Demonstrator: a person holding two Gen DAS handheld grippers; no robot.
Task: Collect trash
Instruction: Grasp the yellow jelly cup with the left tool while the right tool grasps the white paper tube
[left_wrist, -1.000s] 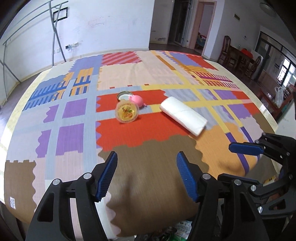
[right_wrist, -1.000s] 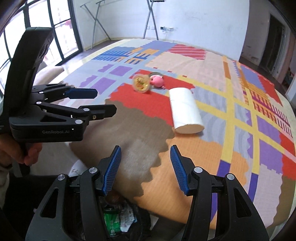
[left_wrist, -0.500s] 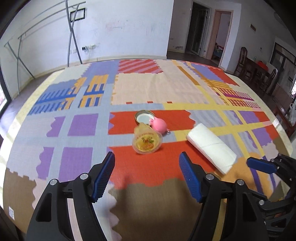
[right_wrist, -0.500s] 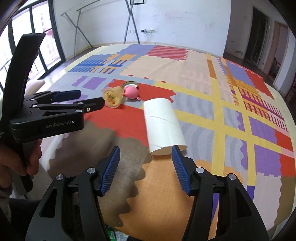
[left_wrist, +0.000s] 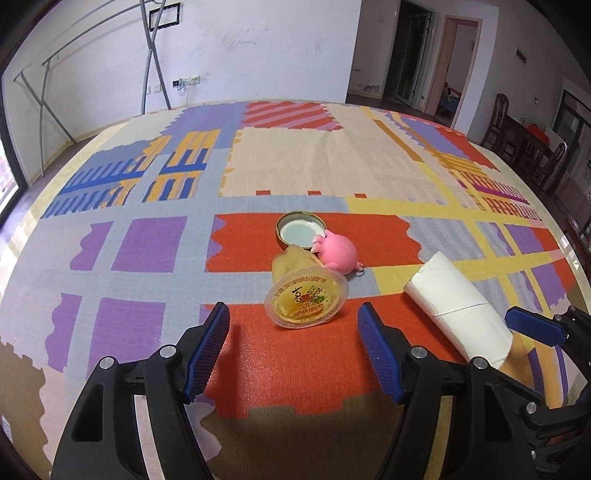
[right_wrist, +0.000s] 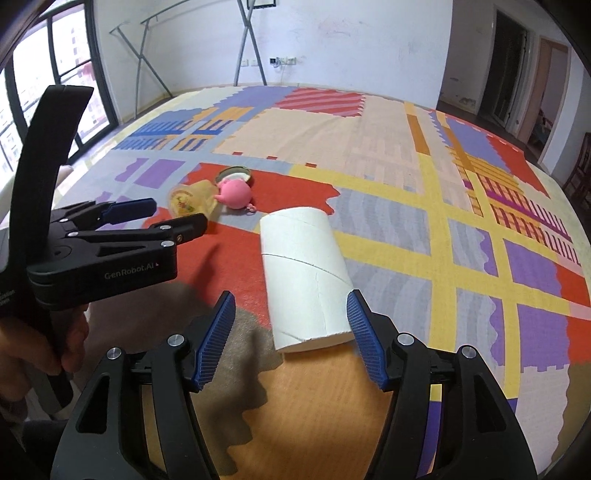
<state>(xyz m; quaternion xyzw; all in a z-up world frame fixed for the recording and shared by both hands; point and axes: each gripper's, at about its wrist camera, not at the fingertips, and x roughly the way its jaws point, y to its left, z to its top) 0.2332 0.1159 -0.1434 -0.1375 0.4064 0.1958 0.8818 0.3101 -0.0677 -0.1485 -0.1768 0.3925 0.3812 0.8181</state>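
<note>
A clear plastic jelly cup with a yellow printed lid lies on its side on the patchwork mat; it also shows in the right wrist view. Behind it are a pink pig toy and a metal jar lid. A white cardboard tube lies to the right. My left gripper is open and empty, just short of the jelly cup. My right gripper is open, its fingertips on either side of the tube's near end.
The colourful patchwork mat covers the surface. A drying rack stands at the white back wall. Doorways open at the right, with wooden chairs beyond the mat's right edge.
Both grippers have moved forward over the mat. The left has closed in on the jelly cup and the right on the tube's near end. Both stay open.
</note>
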